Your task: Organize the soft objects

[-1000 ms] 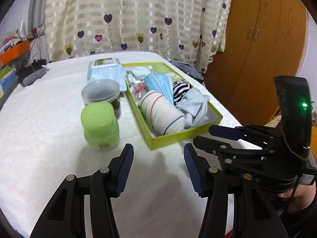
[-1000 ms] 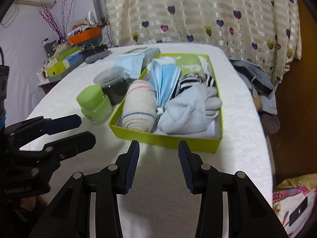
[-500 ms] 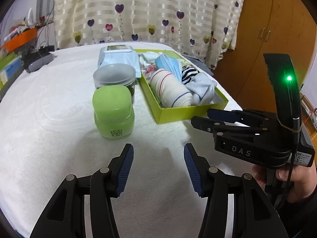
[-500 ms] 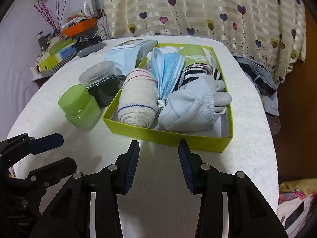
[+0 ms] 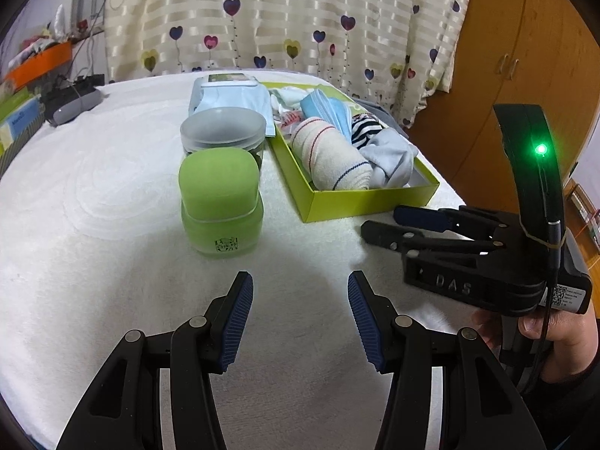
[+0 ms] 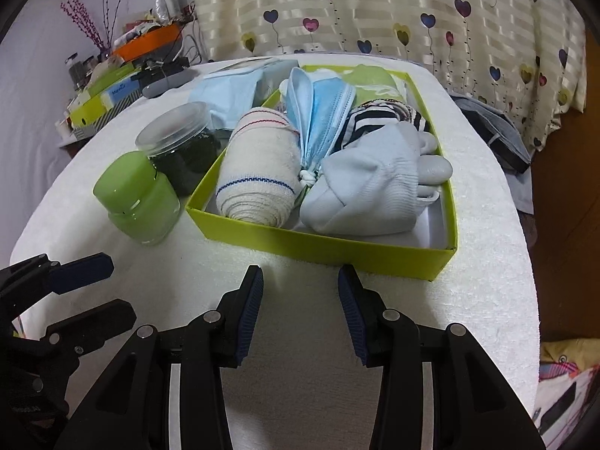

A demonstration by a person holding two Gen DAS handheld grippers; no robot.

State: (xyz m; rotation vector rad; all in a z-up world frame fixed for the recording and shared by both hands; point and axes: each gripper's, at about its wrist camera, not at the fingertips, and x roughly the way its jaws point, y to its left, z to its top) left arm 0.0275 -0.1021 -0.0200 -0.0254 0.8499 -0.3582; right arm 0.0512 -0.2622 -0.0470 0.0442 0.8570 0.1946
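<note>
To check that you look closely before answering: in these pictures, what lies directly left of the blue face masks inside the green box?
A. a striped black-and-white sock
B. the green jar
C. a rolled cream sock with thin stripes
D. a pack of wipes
C: the rolled cream sock lies in the box against the left side of the masks; the green jar stands outside the box.

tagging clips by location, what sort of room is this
Probably a bedroom at home: a heart-print curtain hangs behind the white-covered table, a wooden wardrobe stands to the side, and a green box holds socks and face masks.
</note>
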